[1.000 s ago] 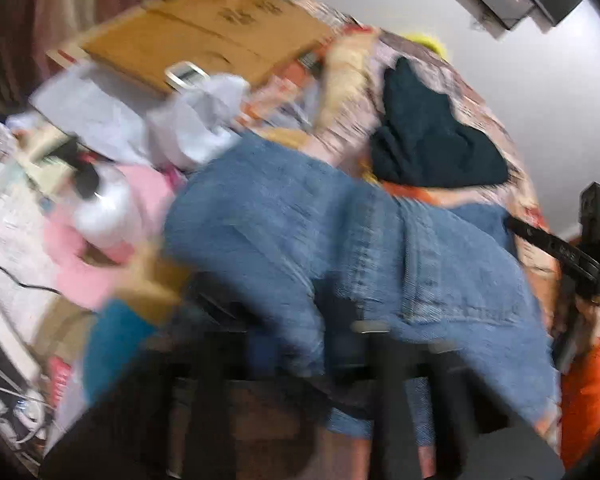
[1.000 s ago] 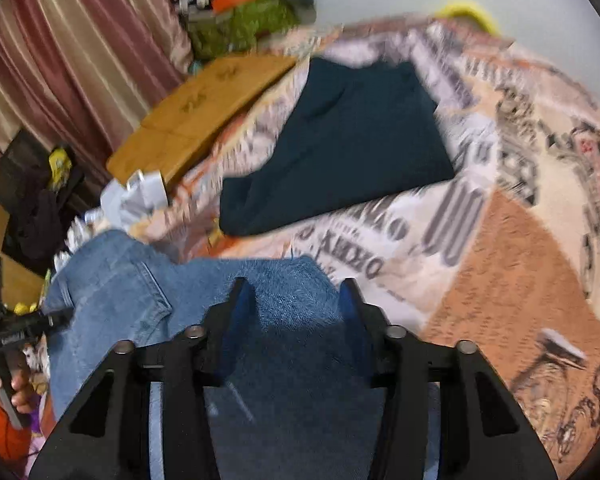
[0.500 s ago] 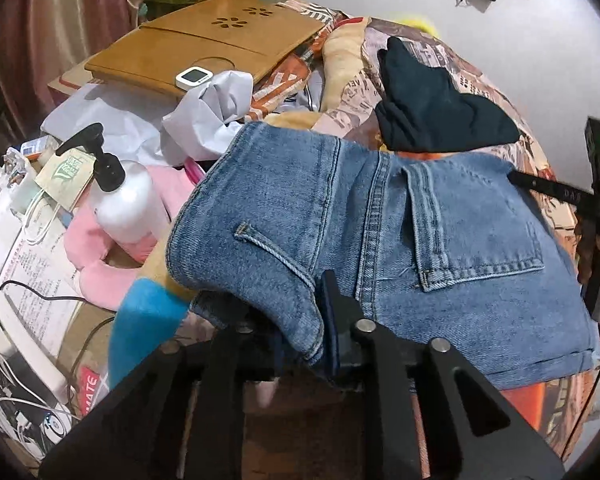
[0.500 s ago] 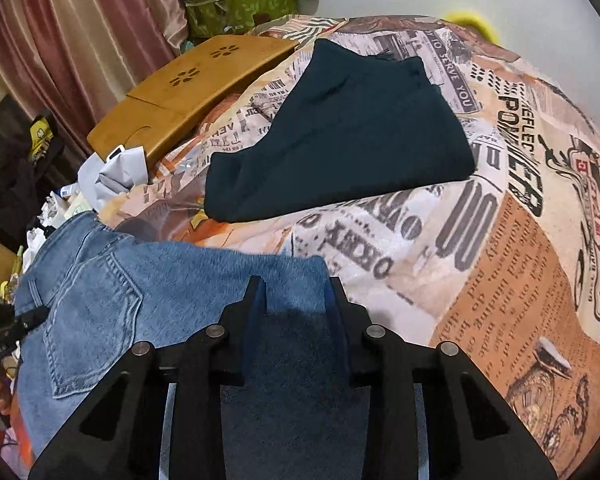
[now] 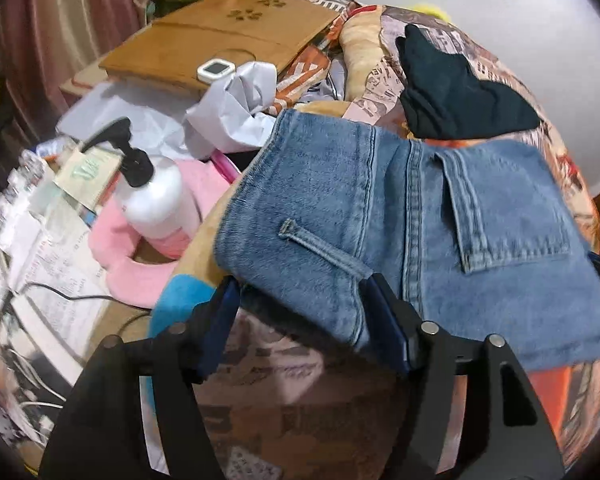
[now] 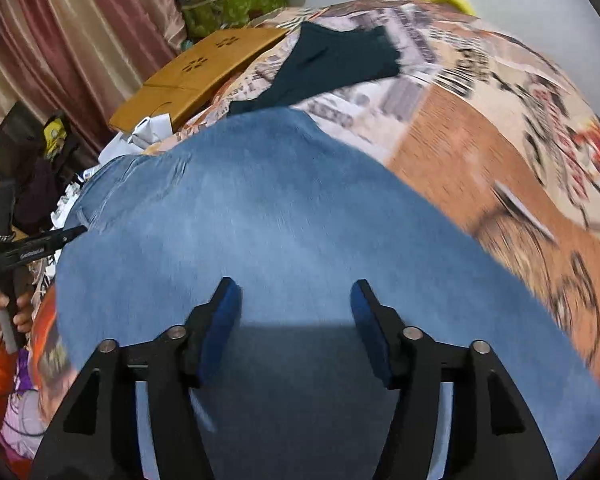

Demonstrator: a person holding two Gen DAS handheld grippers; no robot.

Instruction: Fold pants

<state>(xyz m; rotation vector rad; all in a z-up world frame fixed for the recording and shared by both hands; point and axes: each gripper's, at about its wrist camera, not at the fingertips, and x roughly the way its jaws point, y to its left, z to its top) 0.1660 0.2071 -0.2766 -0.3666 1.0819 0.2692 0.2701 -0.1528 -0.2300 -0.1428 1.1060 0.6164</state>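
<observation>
Blue jeans [image 5: 440, 216] lie folded on the printed bedspread [image 6: 500, 140], back pocket up. In the left wrist view my left gripper [image 5: 300, 292] hovers at the waistband corner, its jaws opening. The denim edge droops between the pads, which do not pinch it. In the right wrist view my right gripper [image 6: 296, 304] is over a broad flat stretch of the jeans [image 6: 280, 220]. Its jaws are opening too, with the cloth beneath them and nothing gripped. A hand [image 6: 4, 316] holds the left gripper's handle at that view's left edge.
A dark teal garment [image 5: 460, 92] lies on the bedspread beyond the jeans. A wooden lap tray [image 5: 220, 40], crumpled white paper [image 5: 236, 108], a white pump bottle [image 5: 152, 196], pink cloth [image 5: 140, 268], papers and cables crowd the left. Striped curtains [image 6: 60, 40] hang behind.
Both grippers went from closed on the denim to wide apart, letting it go. The right gripper drew back along the jeans, so denim now fills its view.
</observation>
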